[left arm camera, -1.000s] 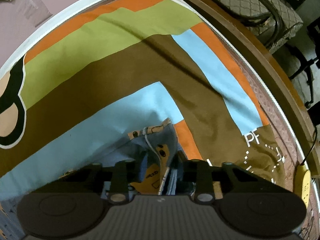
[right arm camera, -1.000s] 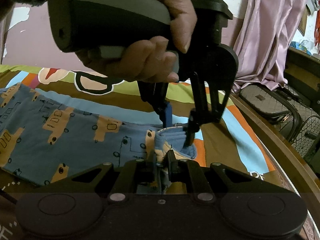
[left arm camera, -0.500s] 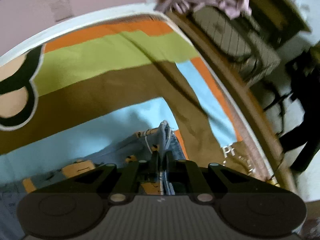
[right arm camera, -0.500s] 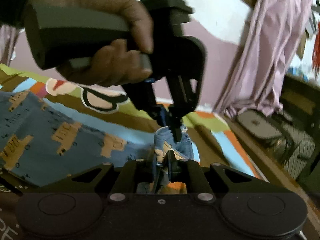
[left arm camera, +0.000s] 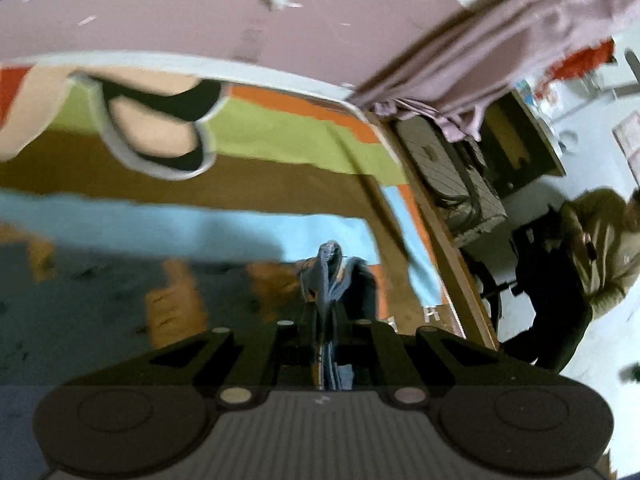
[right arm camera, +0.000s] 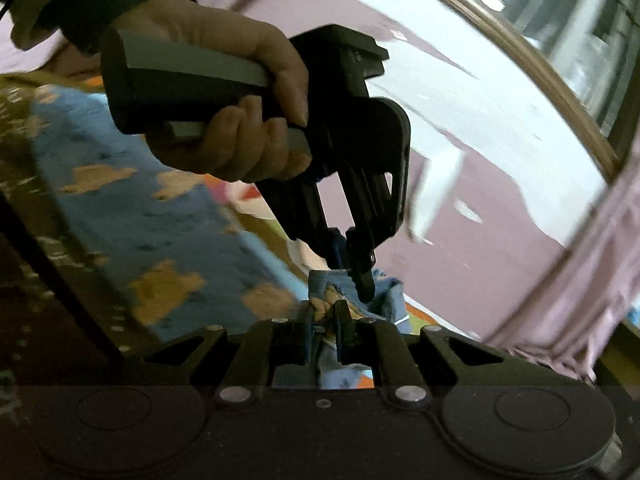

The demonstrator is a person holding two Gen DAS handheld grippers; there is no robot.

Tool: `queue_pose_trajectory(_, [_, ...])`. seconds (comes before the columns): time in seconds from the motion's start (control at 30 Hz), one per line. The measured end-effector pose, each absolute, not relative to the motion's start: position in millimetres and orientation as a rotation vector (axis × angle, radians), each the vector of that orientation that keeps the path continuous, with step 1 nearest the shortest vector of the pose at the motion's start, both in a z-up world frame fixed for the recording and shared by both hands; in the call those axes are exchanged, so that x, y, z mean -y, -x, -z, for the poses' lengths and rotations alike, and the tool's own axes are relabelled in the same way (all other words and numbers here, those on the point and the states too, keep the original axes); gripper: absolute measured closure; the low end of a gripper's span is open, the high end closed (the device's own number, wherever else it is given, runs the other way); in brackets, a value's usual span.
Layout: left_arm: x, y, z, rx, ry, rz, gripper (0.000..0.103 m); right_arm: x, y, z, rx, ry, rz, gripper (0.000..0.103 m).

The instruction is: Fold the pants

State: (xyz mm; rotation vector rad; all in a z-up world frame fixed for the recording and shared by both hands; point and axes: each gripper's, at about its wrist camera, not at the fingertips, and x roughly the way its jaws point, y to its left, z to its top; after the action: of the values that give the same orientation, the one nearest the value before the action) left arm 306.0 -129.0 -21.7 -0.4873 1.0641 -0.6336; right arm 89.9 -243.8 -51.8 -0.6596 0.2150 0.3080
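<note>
The pants spread blue across the left of the bed, with bare striped sheet beyond them up to the wall; the bed's wooden edge runs down the right. The left gripper has its jaws clenched on a bunched fold of pants. Just beside it, the right gripper pinches the same lifted cloth.

No legible text, brand, number or sign is showing in either wrist view. White marks are sitting on the brown band of the bedsheet in the left wrist view, beside the bed's wooden edge, but motion blur is leaving them unreadable; whether they are letters cannot be told.
</note>
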Motion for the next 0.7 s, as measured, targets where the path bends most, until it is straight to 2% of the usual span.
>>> queue_pose_trajectory(0.13, [93,-298,51,-1.088,0.573,0.580,0.095,222,-85,64,-0.237,0.746,-0.390,0.092])
queue_pose_trajectory(0.3, [59,-289,77,-1.072,0.626,0.538,0.089,210,-81,73,-0.259,0.781,-0.438,0.092])
queue_pose_trajectory(0.43, [46,-285,91,-1.048,0.687,0.532,0.063,206,-82,81,-0.270,0.807,-0.443,0.089])
queue_pose_trajectory(0.53, [44,-285,96,-1.036,0.727,0.544,0.054,204,-84,88,-0.267,0.821,-0.428,0.083])
queue_pose_trajectory(0.57, [44,-285,96,-1.032,0.732,0.548,0.048,204,-85,89,-0.268,0.824,-0.424,0.079])
queue_pose_trajectory(0.67, [47,-283,96,-1.021,0.741,0.546,0.040,206,-84,92,-0.260,0.822,-0.413,0.064])
queue_pose_trajectory(0.7, [48,-282,95,-1.017,0.742,0.543,0.039,207,-84,91,-0.257,0.816,-0.412,0.062])
